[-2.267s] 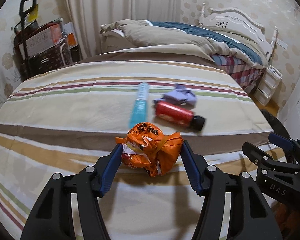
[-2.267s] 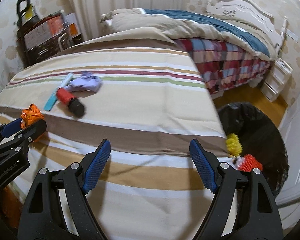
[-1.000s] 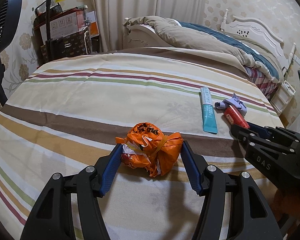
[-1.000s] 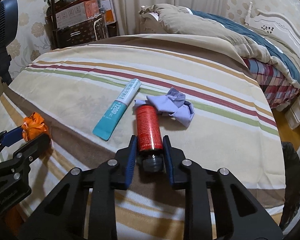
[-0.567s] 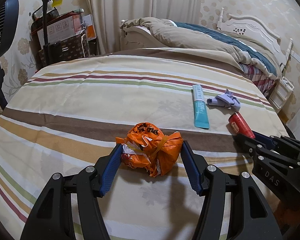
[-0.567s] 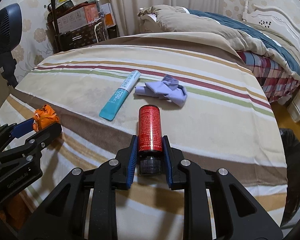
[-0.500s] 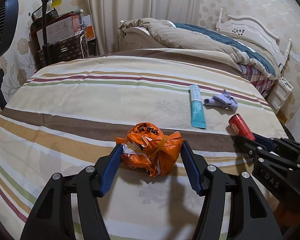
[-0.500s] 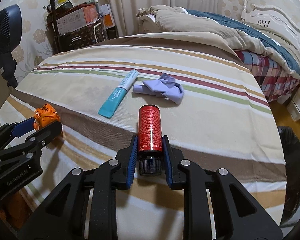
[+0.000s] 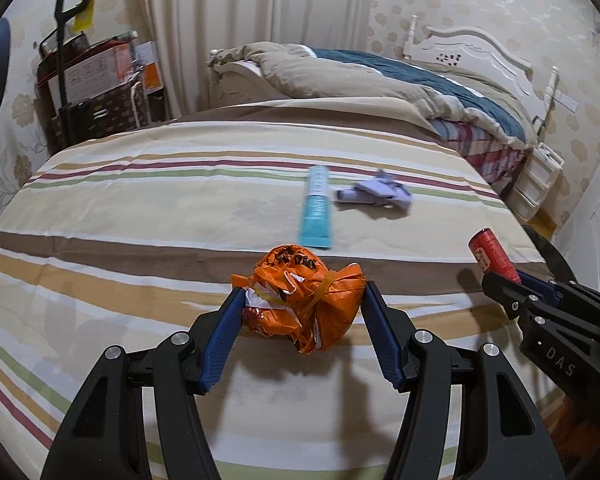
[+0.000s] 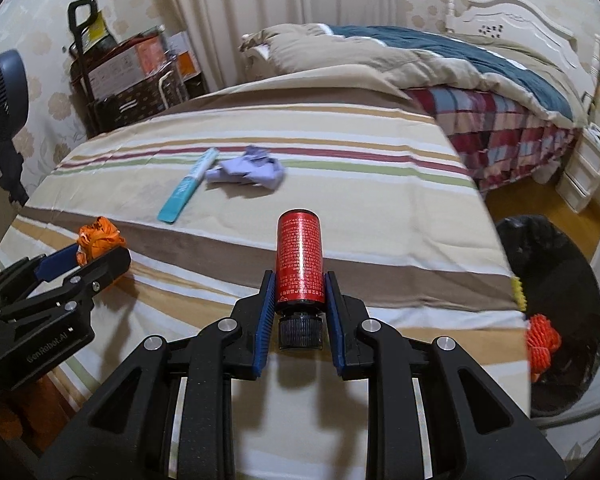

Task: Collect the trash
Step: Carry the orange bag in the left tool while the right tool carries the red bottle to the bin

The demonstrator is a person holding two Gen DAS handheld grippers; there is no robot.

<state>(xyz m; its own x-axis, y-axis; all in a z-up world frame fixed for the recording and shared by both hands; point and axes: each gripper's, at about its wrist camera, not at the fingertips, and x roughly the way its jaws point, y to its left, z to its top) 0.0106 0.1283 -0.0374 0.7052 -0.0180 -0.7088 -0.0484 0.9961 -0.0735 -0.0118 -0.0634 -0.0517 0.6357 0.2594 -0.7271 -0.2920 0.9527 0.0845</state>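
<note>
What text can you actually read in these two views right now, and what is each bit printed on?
"DAS": on the right gripper body, seen from the left wrist view.
"GenRobot.AI": on the left gripper body, seen from the right wrist view.
Red bottle: fine print, too small to read.
Orange wrapper: dark lettering, crumpled, unreadable.
Teal tube: blurred.
Cardboard boxes: labels too small.

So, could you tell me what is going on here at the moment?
A person is clearing trash off a striped bedspread with two handheld grippers. The left gripper is shut on a crumpled orange wrapper, and the right gripper is shut on a red bottle near its black cap. A teal tube and a lavender cloth lie on the bed. A black-lined trash bin stands on the floor to the right.
</note>
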